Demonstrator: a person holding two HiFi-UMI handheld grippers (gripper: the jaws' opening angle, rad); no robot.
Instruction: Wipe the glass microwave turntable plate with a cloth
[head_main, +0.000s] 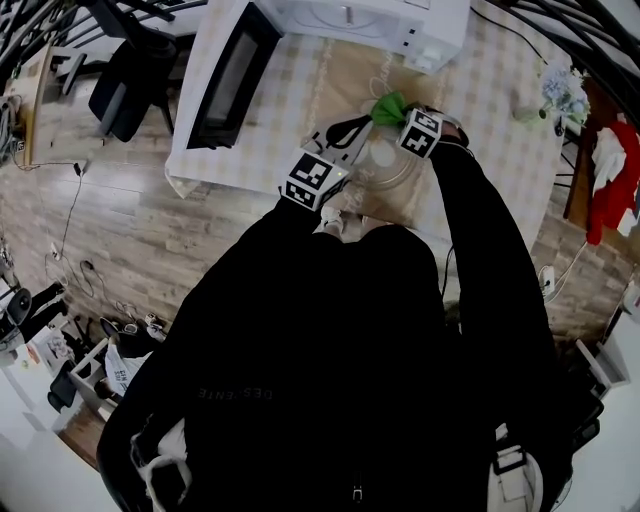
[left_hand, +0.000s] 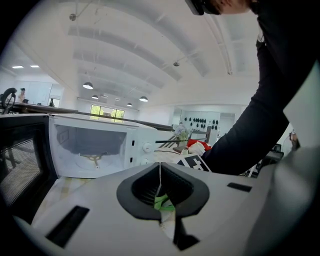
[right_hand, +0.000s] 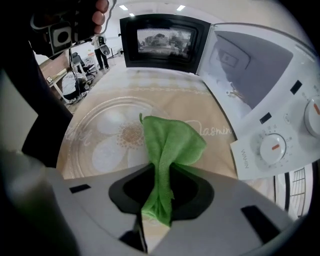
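Right gripper (right_hand: 157, 192) pinches cloth (right_hand: 171, 144) over plate (right_hand: 100, 150) — near rim hidden

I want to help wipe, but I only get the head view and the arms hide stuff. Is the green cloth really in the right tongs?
Observer: Yes, the right gripper view shows the right tongs shut on the green cloth.
Operator: Is it touching the plate?
Observer: Its loose end seems to rest on the glass plate, beside the flower print showing through.
Operator: And the left tongs?
Observer: The left tongs are shut on something thin, seemingly the plate's rim.
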